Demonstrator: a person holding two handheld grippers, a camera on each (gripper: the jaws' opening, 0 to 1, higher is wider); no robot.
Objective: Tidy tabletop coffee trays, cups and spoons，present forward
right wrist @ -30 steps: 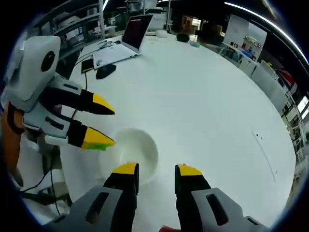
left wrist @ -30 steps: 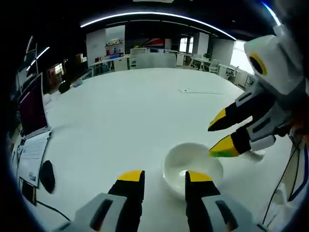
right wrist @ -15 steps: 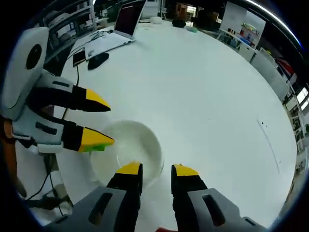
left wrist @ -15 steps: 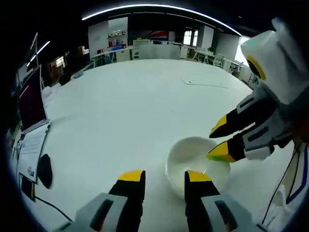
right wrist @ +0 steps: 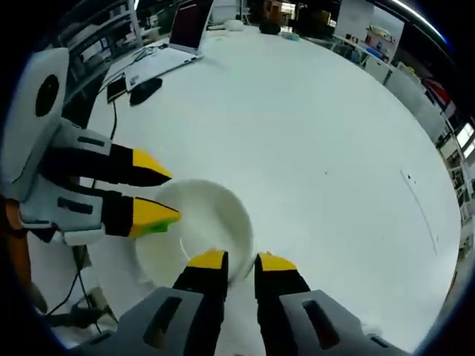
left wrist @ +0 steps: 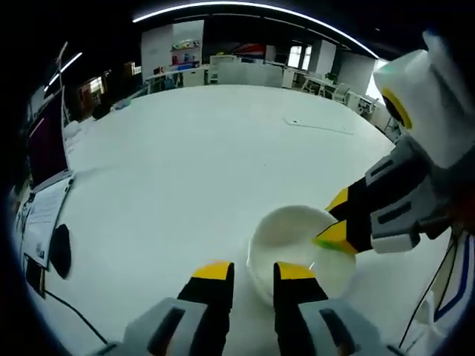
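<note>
As both pairs of jaws are drawn narrower than a second ago, the white cup [left wrist: 300,245] on the tabletop [left wrist: 193,156] is straddled at its rim by the left gripper [left wrist: 249,273] and right gripper [right wrist: 236,261]; a grasp appears imminent.

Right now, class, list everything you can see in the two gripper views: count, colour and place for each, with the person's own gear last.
Bowl: one, white, near table edge, between both grippers.
Table: one, white, wide, under everything.
Laptop: one, grey, open, far table edge.
Mouse: one, black, beside laptop.
Cables: dark, hanging off near edge.
Left gripper: black with yellow tips, jaws nearly together at the bowl's rim; grip unclear.
Right gripper: same colours, jaws nearly together at the bowl's rim; grip unclear.
</note>
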